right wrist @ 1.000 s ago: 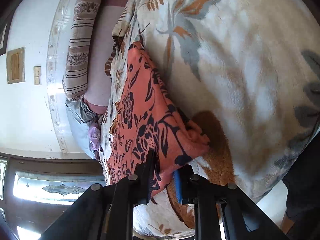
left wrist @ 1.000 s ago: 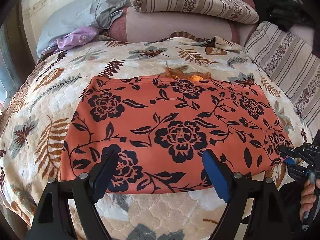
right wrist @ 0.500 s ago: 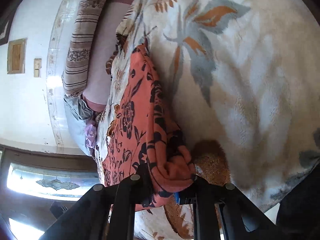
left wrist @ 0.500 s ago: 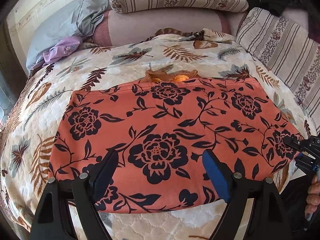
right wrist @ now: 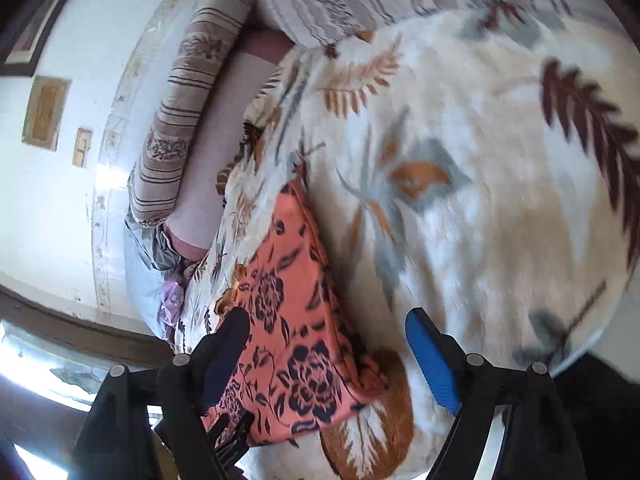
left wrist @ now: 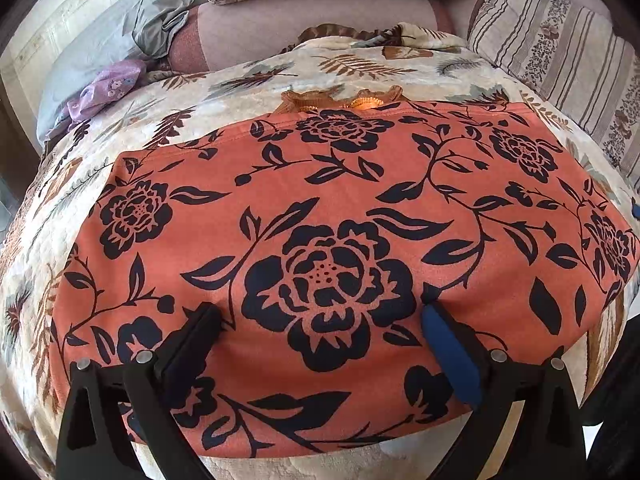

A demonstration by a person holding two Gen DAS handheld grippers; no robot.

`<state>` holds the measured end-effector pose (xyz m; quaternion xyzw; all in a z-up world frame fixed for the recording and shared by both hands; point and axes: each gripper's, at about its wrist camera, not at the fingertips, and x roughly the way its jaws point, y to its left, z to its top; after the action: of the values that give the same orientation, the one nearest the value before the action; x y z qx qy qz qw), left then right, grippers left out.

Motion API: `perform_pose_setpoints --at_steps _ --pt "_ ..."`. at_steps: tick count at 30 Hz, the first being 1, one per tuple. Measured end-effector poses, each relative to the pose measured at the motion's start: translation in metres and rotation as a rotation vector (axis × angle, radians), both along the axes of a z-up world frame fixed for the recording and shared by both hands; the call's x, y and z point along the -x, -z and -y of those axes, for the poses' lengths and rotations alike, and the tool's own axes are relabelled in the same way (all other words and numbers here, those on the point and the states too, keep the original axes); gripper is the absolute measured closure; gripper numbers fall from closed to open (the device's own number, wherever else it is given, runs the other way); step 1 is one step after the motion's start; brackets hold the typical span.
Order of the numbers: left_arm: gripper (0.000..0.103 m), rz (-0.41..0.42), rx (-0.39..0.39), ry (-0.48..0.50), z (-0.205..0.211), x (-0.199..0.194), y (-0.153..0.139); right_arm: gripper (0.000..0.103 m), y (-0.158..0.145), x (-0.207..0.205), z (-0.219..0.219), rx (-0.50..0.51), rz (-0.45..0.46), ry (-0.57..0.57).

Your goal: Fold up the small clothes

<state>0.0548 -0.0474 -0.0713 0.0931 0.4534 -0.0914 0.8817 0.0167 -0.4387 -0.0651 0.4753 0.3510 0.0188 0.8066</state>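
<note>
Orange floral garment (left wrist: 340, 240) lies flat on the bed blanket (left wrist: 248, 92). Left claw (left wrist: 320, 340) apart above it; right claw (right wrist: 328, 344) just opened, gripping nothing, garment at 7 o'clock.

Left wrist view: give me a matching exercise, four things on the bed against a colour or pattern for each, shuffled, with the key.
Things:
1. garment
2. blanket
3. cushion
4. crumpled cloth

Descriptions:
A. lilac
B. striped beige and brown
C. orange with black flowers
D. cream with leaf print

Pairs: 1-C, 2-D, 3-B, 4-A
</note>
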Motion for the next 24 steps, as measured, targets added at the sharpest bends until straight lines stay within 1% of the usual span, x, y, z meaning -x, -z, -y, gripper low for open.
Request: perform_pose_setpoints --at_steps 2,5,6,8,9,10,11,12,13,14,15,16,17,18,19,20,21,23,24 --pt "0.002 0.014 0.005 0.002 0.0 0.002 0.0 0.02 -0.004 -0.036 -0.007 0.007 0.001 -0.065" --pt "0.002 0.021 0.016 0.01 -0.002 -0.001 0.0 0.02 -0.001 -0.092 -0.025 0.072 -0.05 -0.141" --pt "0.002 0.028 0.02 0.014 -0.002 0.0 0.0 0.02 0.004 -0.109 -0.03 0.087 -0.077 -0.161" --pt "0.002 0.046 0.024 0.021 -0.003 0.003 0.001 0.021 0.021 -0.14 -0.035 0.075 -0.16 -0.186" --pt "0.002 0.053 0.027 0.025 -0.004 0.004 0.001 0.023 0.03 -0.15 -0.037 0.09 -0.193 -0.198" --pt "0.002 0.057 0.03 0.03 -0.004 0.004 0.001 0.036 0.033 -0.157 -0.041 0.133 -0.213 -0.202" --pt "0.002 0.06 0.033 0.035 -0.005 0.004 0.001 0.08 0.033 -0.163 -0.047 0.184 -0.235 -0.231" --pt "0.002 0.061 0.038 0.04 -0.006 0.005 0.001 0.088 0.028 -0.165 -0.055 0.211 -0.239 -0.258" --pt "0.002 0.061 0.042 0.046 -0.007 0.005 0.001 0.088 0.015 -0.161 -0.061 0.268 -0.218 -0.251" --pt "0.002 0.062 0.045 0.052 -0.008 0.005 0.0 0.088 0.003 -0.157 -0.065 0.303 -0.184 -0.243" --pt "0.002 0.061 0.047 0.054 -0.008 0.005 0.0 0.088 -0.003 -0.154 -0.065 0.33 -0.172 -0.213" --pt "0.002 0.058 0.046 0.053 -0.007 0.005 0.0 0.088 -0.003 -0.154 -0.06 0.36 -0.205 -0.162" --pt "0.002 0.054 0.045 0.051 -0.007 0.004 0.0 0.084 0.001 -0.155 -0.057 0.399 -0.266 -0.107" --pt "0.002 0.051 0.048 0.051 -0.007 0.004 -0.001 0.08 0.008 -0.155 -0.056 0.429 -0.338 -0.088" --pt "0.002 0.051 0.054 0.052 -0.008 0.004 -0.001 0.073 0.012 -0.157 -0.058 0.426 -0.374 -0.106" --pt "0.002 0.052 0.058 0.056 -0.008 0.004 -0.002 0.073 0.01 -0.151 -0.06 0.43 -0.367 -0.119" --pt "0.002 0.056 0.06 0.061 -0.009 0.006 -0.002 0.073 0.002 -0.142 -0.066 0.46 -0.332 -0.119" --pt "0.002 0.06 0.062 0.061 -0.009 0.007 -0.002 0.073 -0.024 -0.123 -0.08 0.545 -0.243 -0.117" --pt "0.002 0.062 0.062 0.058 -0.009 0.008 -0.003 0.073 -0.037 -0.111 -0.087 0.571 -0.184 -0.116"
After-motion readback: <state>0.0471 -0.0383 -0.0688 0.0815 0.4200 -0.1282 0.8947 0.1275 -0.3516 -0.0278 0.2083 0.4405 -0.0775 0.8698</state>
